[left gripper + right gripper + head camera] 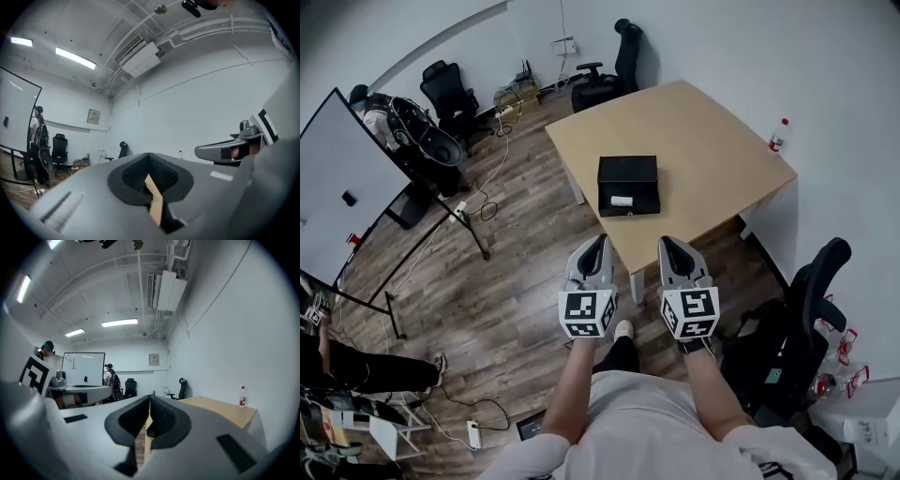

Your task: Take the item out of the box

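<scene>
A black box (628,185) lies open on the light wooden table (694,131), with a small white item (622,201) inside it near its front wall. Both grippers are held level, side by side, just short of the table's near edge. My left gripper (598,242) (149,157) has its jaws together with nothing between them. My right gripper (668,244) (150,399) is shut too and holds nothing. Each gripper shows at the edge of the other's view. Neither gripper view shows the box plainly.
A small bottle (777,139) (242,396) stands at the table's right corner. Black office chairs stand beyond the table (619,66) and at my right (825,300). A whiteboard on a stand (342,187) and floor cables are at the left, with a person (356,370) nearby.
</scene>
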### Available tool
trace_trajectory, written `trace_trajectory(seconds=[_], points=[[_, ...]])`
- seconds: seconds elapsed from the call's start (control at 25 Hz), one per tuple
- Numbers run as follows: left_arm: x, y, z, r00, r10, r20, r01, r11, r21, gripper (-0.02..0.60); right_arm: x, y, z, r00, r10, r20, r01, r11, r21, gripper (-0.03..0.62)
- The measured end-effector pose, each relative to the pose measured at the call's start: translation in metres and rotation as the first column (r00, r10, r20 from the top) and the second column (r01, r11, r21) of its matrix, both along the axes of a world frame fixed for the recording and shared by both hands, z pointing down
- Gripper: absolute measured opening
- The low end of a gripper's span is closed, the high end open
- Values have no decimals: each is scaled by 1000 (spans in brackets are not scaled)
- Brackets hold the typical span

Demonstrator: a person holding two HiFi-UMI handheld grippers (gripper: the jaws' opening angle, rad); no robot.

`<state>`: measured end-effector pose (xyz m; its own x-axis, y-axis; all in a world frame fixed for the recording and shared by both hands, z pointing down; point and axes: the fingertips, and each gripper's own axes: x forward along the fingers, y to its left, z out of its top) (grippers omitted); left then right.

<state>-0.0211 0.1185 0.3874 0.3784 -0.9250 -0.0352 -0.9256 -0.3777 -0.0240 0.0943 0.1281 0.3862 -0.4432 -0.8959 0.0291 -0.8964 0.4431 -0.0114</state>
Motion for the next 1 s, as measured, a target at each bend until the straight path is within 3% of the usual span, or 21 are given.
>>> trace_trajectory(seconds=[0.28,0.6,1.0], points=[[-18,-77,-4,999,20,-31,-20,1000,-3,8,-21,-70,-10,999,15,-33,-14,1000,19,14],[-39,-148,13,998,43,-52,-45,998,-48,8,-43,-131,3,997,29,-70,-31,999,-19,14],[-43,-210,36,994,106,-32,-108,992,-58,8,-50,-196,23,991,77,-112,-82,996,-38,14]])
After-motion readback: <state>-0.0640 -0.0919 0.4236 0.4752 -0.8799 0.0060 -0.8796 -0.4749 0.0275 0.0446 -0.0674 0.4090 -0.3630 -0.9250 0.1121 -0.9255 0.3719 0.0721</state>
